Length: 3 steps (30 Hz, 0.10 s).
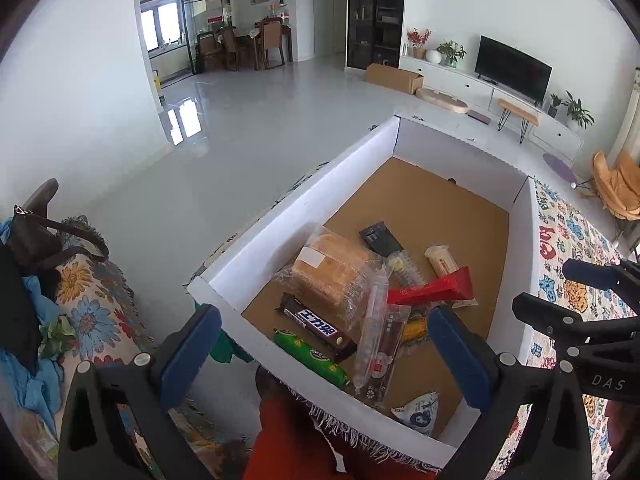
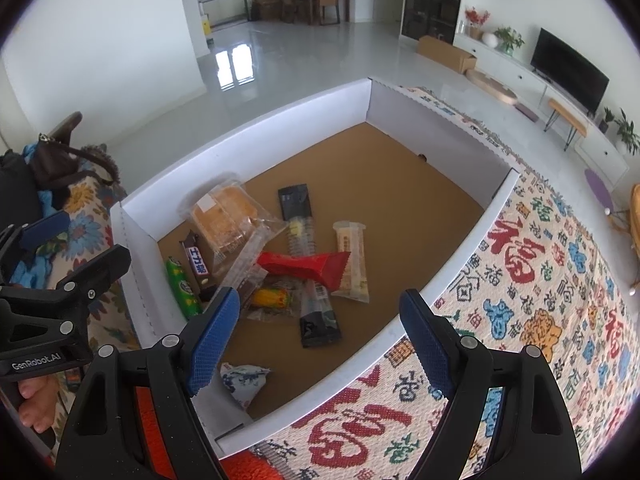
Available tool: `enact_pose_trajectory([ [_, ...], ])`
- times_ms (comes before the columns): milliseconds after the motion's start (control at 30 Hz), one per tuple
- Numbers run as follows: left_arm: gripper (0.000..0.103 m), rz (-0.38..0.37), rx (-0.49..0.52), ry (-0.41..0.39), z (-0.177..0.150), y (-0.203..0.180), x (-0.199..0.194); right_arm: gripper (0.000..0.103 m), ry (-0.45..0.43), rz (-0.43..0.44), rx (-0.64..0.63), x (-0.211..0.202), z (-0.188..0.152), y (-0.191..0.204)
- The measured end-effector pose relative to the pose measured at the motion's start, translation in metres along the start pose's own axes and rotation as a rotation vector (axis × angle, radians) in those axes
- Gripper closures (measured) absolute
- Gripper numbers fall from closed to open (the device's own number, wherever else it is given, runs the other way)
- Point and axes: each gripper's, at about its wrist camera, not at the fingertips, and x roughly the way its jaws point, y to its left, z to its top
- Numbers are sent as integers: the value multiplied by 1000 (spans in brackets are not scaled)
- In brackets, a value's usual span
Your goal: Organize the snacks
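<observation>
**Both grippers wide open over the snack box, nothing held**

Left gripper (image 1: pixel 326 344) hovers over the near-left corner of the white cardboard box (image 1: pixel 280 216), jaws spread wide, blue pads bare. Right gripper (image 2: pixel 320 336) hangs over the box's near-right wall, jaws equally wide, nothing between them. Each gripper shows at the edge of the other's view.

Snacks all lie inside the box on its brown cardboard floor, bunched toward the near-left end:
- blue-and-white triangular pouch (image 2: pixel 242 380) in the near corner, apart from the rest
- green wrapped roll (image 1: pixel 310 356) along the near wall, just beside the dark chocolate bar (image 1: pixel 316 326)
- clear-wrapped stick with dark filling (image 1: pixel 380 348), leaning across the pile
- black packet (image 2: pixel 318 322) next to a yellow-green candy in clear wrap (image 2: pixel 272 298)
- red wrapper (image 2: pixel 306 266) on top of the pile's middle, overlapping the cream-coloured bar (image 2: pixel 352 260)
- bagged bread loaf (image 1: pixel 334 276) against the left wall
- clear ribbed packet with a yellow piece (image 2: pixel 300 236), then a flat black sachet (image 2: pixel 295 200) furthest back

Far half of the box floor shows only bare cardboard.

Box sits on a woven cloth with red and blue characters (image 2: pixel 540 280). Floral throw (image 1: pixel 88 312) with a dark handbag (image 1: pixel 36 240) to the left. Beyond: glossy tiled floor, brown carton (image 1: pixel 394 77), TV (image 1: pixel 512 68) on a white low cabinet, dining table with chairs (image 1: pixel 256 44) at the back.
</observation>
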Motion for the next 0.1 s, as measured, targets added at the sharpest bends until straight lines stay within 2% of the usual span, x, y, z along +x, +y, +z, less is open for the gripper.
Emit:
enact_pose_trajectory([
  [100, 0, -5, -18, -11, 0, 3, 0, 18, -1, 2, 7, 1, 0, -1],
])
